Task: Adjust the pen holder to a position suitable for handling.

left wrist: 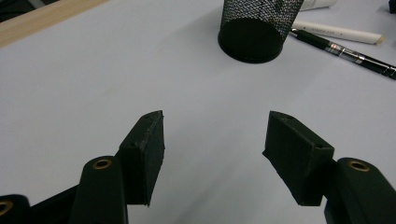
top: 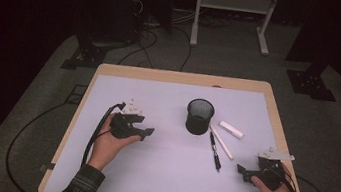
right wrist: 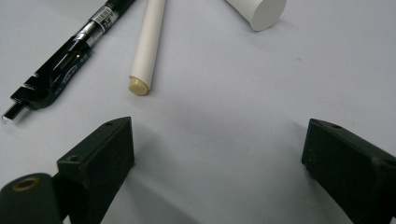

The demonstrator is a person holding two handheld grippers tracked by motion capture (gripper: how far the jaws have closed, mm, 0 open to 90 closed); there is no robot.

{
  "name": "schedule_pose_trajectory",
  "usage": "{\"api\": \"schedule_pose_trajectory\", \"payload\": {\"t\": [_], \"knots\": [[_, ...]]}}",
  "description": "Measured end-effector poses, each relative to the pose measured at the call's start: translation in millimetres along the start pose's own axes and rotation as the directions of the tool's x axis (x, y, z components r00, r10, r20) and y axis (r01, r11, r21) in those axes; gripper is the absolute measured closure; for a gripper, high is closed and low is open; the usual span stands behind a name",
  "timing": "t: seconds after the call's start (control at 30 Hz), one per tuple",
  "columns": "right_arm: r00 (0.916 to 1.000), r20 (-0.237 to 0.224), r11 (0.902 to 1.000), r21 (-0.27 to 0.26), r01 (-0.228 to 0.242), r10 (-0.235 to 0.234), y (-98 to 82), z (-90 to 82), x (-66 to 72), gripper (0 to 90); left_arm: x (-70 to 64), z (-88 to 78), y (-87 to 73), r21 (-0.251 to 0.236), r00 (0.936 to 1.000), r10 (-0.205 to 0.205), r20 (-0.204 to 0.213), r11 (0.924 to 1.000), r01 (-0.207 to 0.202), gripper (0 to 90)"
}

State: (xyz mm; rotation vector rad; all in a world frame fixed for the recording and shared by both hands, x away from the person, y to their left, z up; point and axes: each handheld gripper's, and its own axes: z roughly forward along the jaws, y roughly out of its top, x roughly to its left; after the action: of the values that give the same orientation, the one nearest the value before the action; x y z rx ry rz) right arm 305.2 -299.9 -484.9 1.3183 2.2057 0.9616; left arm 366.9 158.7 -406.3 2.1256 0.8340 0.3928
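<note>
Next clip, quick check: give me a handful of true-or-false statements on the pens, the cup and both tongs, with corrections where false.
1. The mesh cup stands upright on the mat. True.
2. The black pen is inside the cup. False: it lies on the mat beside the cup.
3. The left tongs are open with nothing between the jaws. True.
4. The right tongs are shut on the white pen. False: they are open and empty, and the white pen lies ahead of them.
5. The white pen lies next to the black pen. True.
6. The short white tube stands on end. False: it lies flat, to the right of the cup in the high view.
</note>
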Motion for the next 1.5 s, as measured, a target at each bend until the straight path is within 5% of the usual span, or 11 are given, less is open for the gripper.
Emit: {"api": "schedule_pose_trajectory", "payload": {"t": [1.5], "knots": [[1.0,0.0,1.0,0.0,0.0,0.0,0.0,0.1,0.0,8.3,-3.5,42.1,62.4,0.004,0.997,0.015,0.076,0.9999,-0.015,37.4]]}}
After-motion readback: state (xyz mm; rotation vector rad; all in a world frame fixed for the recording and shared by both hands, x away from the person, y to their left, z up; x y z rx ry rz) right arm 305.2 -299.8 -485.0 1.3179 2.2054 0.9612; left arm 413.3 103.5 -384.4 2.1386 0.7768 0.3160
